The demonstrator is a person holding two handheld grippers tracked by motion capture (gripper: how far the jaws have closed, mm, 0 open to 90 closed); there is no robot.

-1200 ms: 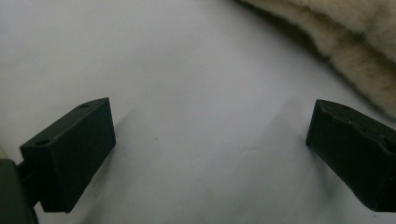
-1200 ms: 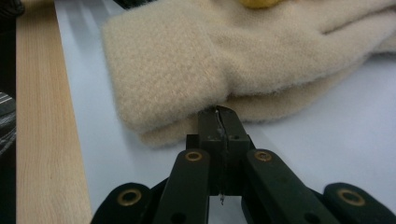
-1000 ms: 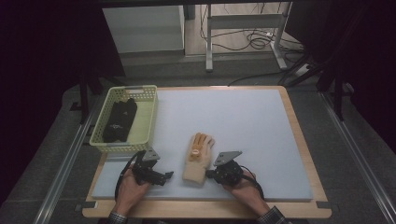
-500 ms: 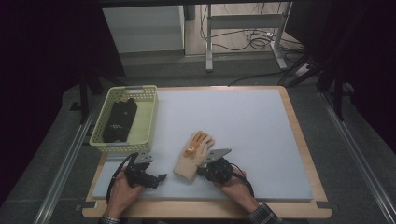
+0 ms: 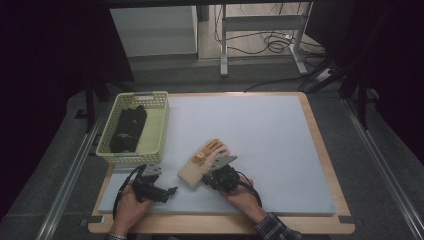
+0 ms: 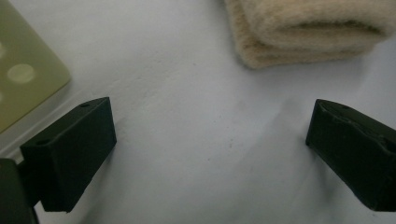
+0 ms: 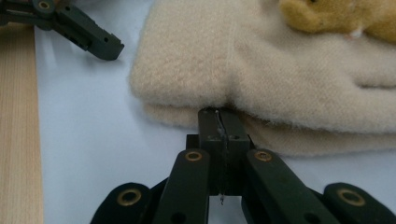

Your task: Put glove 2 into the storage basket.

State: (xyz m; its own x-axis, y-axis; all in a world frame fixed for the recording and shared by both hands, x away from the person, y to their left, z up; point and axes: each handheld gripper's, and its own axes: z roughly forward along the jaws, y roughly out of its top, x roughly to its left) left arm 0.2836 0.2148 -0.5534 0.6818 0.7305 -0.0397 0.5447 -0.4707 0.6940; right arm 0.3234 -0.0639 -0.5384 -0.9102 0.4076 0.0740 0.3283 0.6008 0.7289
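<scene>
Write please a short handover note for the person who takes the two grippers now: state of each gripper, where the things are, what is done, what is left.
Right gripper: fingers shut on the cuff edge of the cream glove, which lies on the white mat near the front edge.
Left gripper: open, holding nothing, low over the mat between the glove and the green basket.
Basket: sits at the mat's left side with a dark folded item inside.
Done: glove gripped on one side.
Left, probably: bring the left gripper to the glove, then fold it or move it to the basket.

Yellow-green basket [image 5: 159,131] holding dark cloth [image 5: 128,129]
</scene>
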